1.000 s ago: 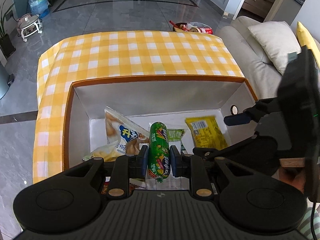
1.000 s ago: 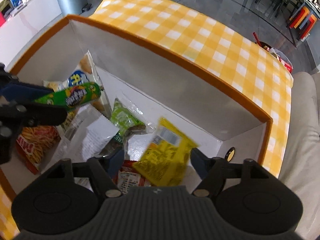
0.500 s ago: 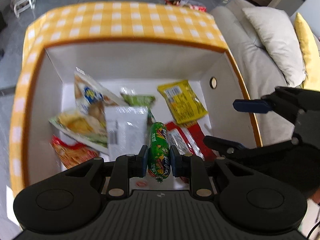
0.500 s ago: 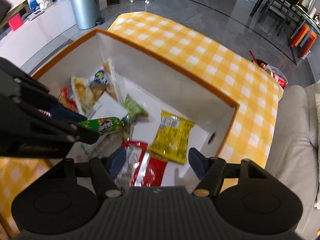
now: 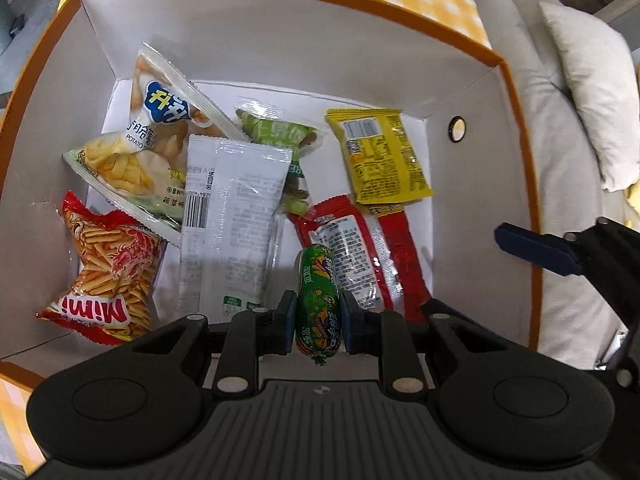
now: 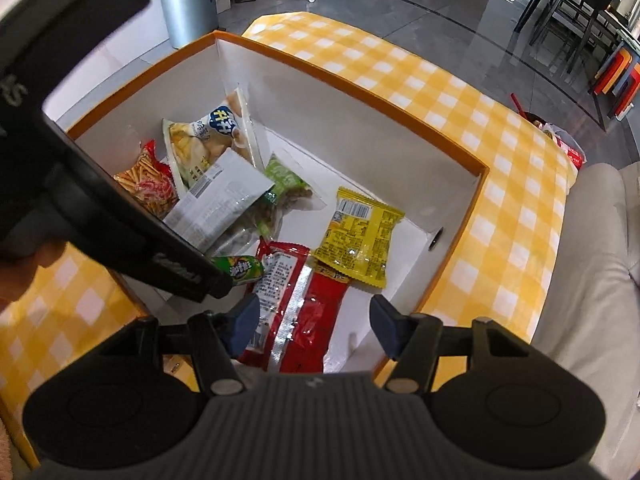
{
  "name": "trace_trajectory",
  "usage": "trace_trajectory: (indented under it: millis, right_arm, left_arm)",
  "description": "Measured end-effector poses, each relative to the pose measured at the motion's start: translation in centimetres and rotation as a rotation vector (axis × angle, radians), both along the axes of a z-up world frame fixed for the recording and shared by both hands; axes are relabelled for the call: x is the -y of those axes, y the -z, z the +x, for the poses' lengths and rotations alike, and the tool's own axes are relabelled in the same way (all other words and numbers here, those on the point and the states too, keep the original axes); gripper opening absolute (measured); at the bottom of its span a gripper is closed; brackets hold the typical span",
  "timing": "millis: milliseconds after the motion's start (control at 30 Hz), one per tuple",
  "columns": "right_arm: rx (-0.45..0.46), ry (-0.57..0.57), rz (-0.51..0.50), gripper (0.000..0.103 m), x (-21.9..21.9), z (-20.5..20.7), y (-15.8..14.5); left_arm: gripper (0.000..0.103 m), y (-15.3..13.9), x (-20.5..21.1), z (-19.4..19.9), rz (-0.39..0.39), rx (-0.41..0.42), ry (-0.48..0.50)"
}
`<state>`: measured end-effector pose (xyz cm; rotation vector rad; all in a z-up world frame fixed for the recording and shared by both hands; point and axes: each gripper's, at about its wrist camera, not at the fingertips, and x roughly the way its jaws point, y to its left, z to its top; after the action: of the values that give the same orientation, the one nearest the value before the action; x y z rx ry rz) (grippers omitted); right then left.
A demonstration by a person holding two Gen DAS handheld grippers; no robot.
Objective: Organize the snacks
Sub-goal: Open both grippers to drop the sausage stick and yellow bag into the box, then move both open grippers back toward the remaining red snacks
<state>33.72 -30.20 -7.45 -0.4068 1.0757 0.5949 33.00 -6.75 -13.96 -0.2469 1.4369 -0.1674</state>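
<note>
My left gripper [image 5: 318, 322] is shut on a green sausage snack [image 5: 318, 300] and holds it over the near side of an orange-rimmed white box [image 5: 280, 52]. The sausage also shows in the right wrist view [image 6: 240, 268], partly behind the left gripper's body. In the box lie a yellow packet [image 5: 378, 160], two red packets [image 5: 360, 256], a white packet [image 5: 228, 216], a green packet [image 5: 280, 134], chip bags [image 5: 120, 168] and a red Mimi bag [image 5: 104, 276]. My right gripper [image 6: 316, 320] is open and empty above the box's near right corner.
The box [image 6: 360, 92] stands on a yellow checked tablecloth [image 6: 440, 92]. A beige sofa [image 5: 560, 152] with a cushion is to the right. A metal bin [image 6: 188, 4] and a chair stand on the grey floor beyond.
My left gripper has carried the sausage forward and down over the box. My right gripper has let go of the yellow packet, which now lies in the box, and has drawn back.
</note>
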Motion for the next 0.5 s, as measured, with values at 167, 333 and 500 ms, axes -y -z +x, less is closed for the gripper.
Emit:
trace_trajectory:
  millis: [167,333,500]
  right_arm:
    - [-0.005,0.009,0.009,0.059,0.2,0.0,-0.1]
    - [-0.01,0.011,0.008,0.06,0.3,-0.3,0.0]
    - [-0.017,0.007,0.001,0.06,0.0,-0.5,0.0]
  left_arm:
    - [0.025,0.0,0.3,0.0,0.021,0.008,0.007]
    - [0.026,-0.8,0.2,-0.1,0.044,0.039,0.022]
    - [0.026,-1.8,0.4,-0.4,0.062,0.07,0.056]
